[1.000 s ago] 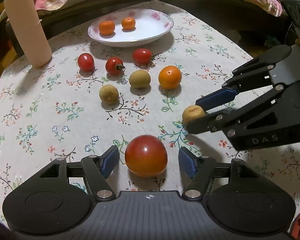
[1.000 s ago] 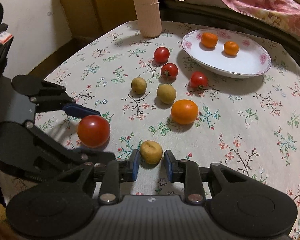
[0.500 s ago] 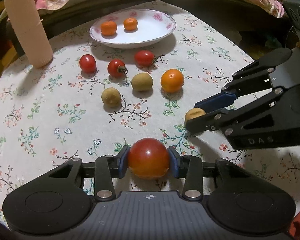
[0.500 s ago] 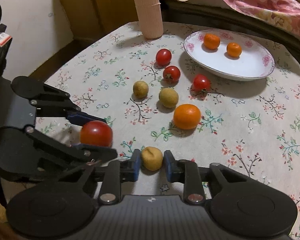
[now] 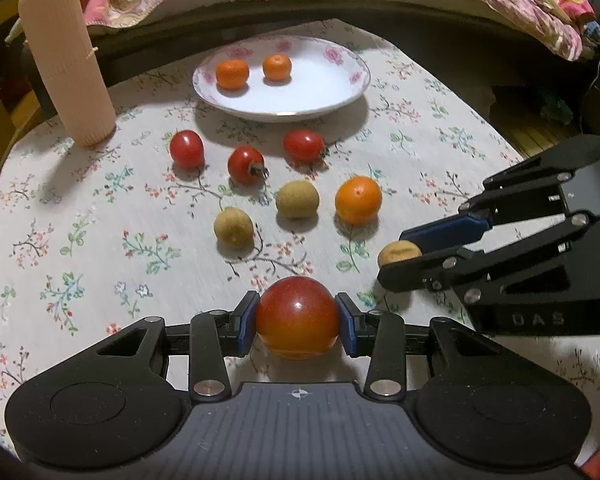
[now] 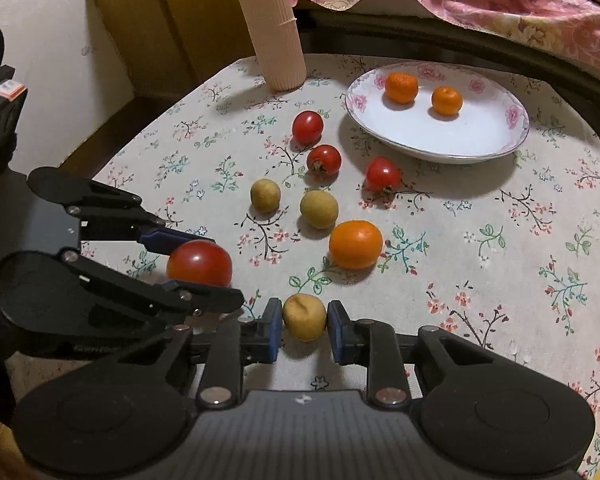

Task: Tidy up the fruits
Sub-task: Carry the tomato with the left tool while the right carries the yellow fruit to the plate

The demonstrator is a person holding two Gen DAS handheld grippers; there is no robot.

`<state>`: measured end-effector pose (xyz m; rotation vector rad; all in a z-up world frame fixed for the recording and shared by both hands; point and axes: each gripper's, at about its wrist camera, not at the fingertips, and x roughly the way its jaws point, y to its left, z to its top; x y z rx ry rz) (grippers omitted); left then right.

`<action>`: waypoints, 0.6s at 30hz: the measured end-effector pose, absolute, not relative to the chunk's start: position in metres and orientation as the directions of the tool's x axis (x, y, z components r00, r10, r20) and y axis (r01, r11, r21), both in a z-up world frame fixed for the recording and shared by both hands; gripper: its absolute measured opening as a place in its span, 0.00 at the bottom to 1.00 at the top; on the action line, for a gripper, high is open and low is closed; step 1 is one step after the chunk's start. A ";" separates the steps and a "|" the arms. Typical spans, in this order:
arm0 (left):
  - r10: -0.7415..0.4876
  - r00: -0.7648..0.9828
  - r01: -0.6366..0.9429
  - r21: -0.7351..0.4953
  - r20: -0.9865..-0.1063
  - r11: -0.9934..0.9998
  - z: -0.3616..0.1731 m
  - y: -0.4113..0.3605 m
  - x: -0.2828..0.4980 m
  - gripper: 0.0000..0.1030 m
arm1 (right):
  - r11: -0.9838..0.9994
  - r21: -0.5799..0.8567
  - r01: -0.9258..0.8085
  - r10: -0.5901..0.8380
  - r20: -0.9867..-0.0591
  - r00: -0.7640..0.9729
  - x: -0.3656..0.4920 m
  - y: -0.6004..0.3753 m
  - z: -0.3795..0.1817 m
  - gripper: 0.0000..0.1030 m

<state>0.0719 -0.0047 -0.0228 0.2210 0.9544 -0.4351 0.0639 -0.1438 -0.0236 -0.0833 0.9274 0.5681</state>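
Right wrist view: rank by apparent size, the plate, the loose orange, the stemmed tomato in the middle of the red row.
1. plate
2. loose orange
3. stemmed tomato

The orange lies nearer the camera, which exaggerates its lead over the tomato.

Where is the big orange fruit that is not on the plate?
In the left wrist view, the big orange fruit lies on the tablecloth right of centre, beside a tan fruit and below the plate.
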 end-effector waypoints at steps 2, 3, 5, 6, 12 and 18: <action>-0.265 0.505 0.444 -0.015 -0.821 0.896 -0.021 -0.004 0.074 0.47 | 0.849 0.178 -0.497 0.435 -0.770 0.467 0.065 -0.142 -0.021 0.27; -0.265 0.507 0.440 -0.018 -0.820 0.898 -0.020 -0.004 0.074 0.47 | 0.848 0.180 -0.498 0.439 -0.766 0.470 0.065 -0.141 -0.019 0.26; -0.269 0.510 0.431 -0.028 -0.817 0.902 -0.018 -0.005 0.077 0.47 | 0.851 0.177 -0.495 0.438 -0.759 0.482 0.065 -0.140 -0.015 0.27; -0.269 0.512 0.427 -0.030 -0.816 0.904 -0.017 -0.006 0.079 0.47 | 0.852 0.179 -0.492 0.440 -0.754 0.487 0.065 -0.140 -0.013 0.26; -0.268 0.543 0.417 -0.022 -0.796 0.909 -0.009 -0.012 0.090 0.47 | 0.871 0.193 -0.453 0.433 -0.737 0.519 0.071 -0.149 -0.004 0.27; -0.264 0.567 0.414 -0.007 -0.780 0.910 -0.004 -0.016 0.098 0.47 | 0.885 0.196 -0.423 0.422 -0.723 0.548 0.080 -0.155 0.002 0.27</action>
